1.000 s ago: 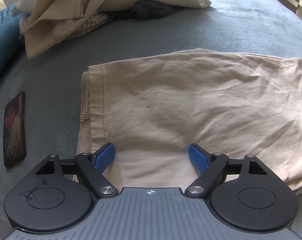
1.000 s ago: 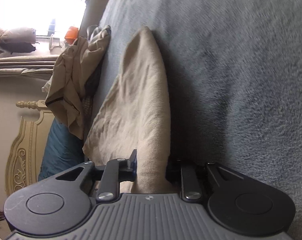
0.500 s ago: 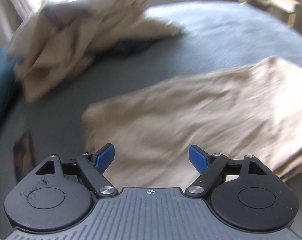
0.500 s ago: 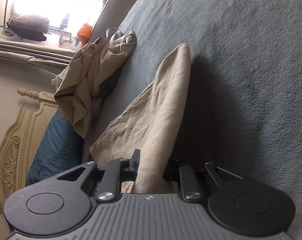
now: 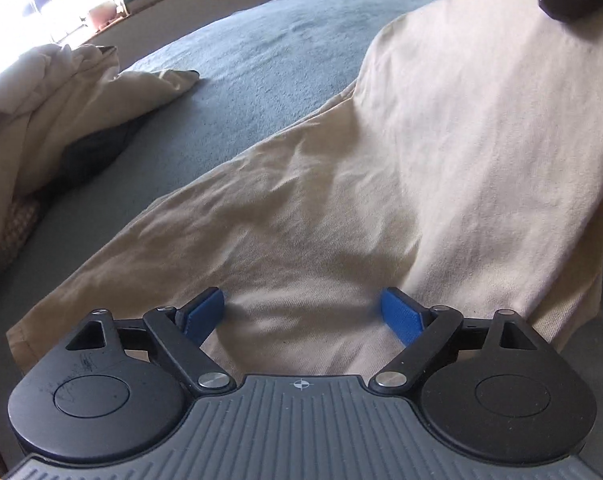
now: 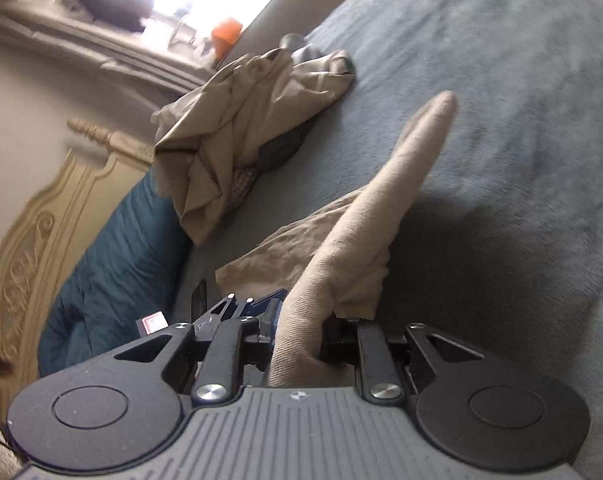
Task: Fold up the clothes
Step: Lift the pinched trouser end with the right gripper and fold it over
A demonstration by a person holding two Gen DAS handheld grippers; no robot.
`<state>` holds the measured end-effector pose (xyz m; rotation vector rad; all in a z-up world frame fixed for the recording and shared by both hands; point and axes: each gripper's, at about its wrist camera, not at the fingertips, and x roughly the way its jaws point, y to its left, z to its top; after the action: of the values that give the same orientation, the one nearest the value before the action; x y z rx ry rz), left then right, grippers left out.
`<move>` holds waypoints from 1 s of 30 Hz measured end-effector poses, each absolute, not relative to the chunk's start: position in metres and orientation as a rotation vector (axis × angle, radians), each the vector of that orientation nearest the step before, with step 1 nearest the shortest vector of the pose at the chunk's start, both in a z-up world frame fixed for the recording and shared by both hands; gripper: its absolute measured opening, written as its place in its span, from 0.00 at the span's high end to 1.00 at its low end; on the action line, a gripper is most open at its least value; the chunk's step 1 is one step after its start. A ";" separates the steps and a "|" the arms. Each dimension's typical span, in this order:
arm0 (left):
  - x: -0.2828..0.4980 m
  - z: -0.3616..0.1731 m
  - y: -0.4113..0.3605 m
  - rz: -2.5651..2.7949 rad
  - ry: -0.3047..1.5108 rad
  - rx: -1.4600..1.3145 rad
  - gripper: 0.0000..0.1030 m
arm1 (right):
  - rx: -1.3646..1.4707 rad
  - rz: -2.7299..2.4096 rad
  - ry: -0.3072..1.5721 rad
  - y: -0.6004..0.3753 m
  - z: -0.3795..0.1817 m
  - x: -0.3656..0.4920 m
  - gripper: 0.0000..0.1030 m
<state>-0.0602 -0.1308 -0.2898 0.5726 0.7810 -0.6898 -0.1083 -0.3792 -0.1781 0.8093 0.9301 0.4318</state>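
Beige trousers lie on the grey-blue bed cover. Their right-hand part rises off the bed toward the top right of the left wrist view. My left gripper hovers low over the cloth. Its jaws are opening, and the blue pads stand wide apart with flat fabric under the gap, not pinched. In the right wrist view my right gripper is shut on a bunched fold of the trousers, held up above the bed cover.
A heap of beige and dark clothes lies at the bed's far side. A teal pillow leans against a carved cream headboard. A dark phone rests near the trousers. A bright window ledge lies beyond.
My right gripper has risen and rolled, lifting the trouser fold higher off the bed. My left gripper has swung across and rolled over the cloth; the phone has left its view.
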 end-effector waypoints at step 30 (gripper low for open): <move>-0.002 -0.258 -0.094 -0.581 0.680 0.306 0.14 | 0.638 0.628 0.954 -0.292 -0.136 -0.092 0.81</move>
<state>-0.0018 -0.0936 -0.2581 0.3062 0.6805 -0.5813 -0.0924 -0.2917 -0.1355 0.6381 0.9537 0.6281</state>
